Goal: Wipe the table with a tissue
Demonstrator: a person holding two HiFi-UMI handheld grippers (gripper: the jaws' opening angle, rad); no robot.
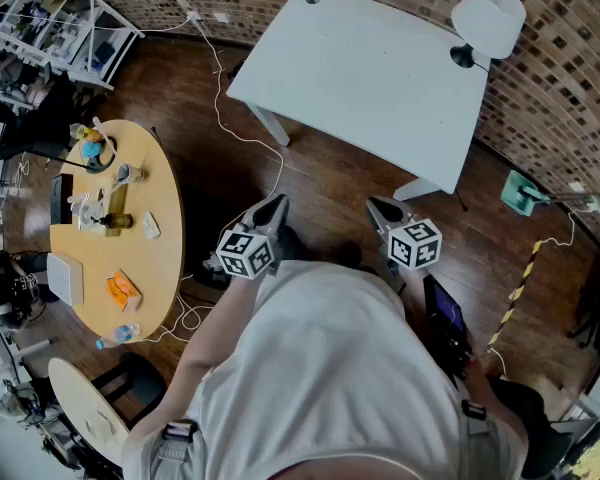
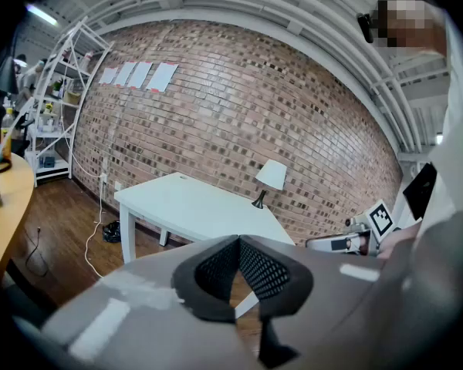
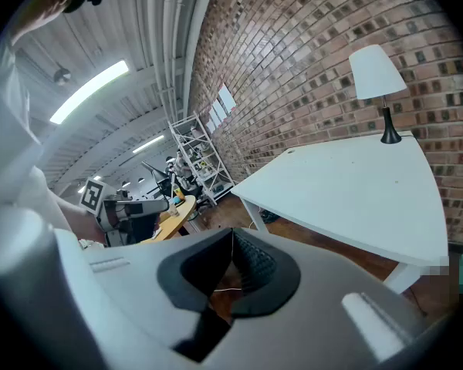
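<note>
White table (image 1: 370,78) at 12 o'clock from the person, set against the brick wall (image 1: 570,78) and well apart from both grippers. Table lamp (image 1: 488,18) with a white shade stands on its far corner, 1 o'clock.

Left gripper (image 1: 270,206): held close to the body over the dark wooden floor (image 1: 320,178), nose tipped slightly down toward the white table. Jaws are closed tip to tip, with nothing between them.

Right gripper (image 1: 385,210): just beside the left one at its 3 o'clock, same tilt. Its jaws are likewise pressed together and empty.

Round wooden table (image 1: 165,258) at 9 o'clock carries small clutter, including an orange packet (image 1: 125,290). Metal shelf rack (image 1: 50,18) at 10 o'clock. White cable (image 1: 220,88) trails over the floor by the white table's left leg.
</note>
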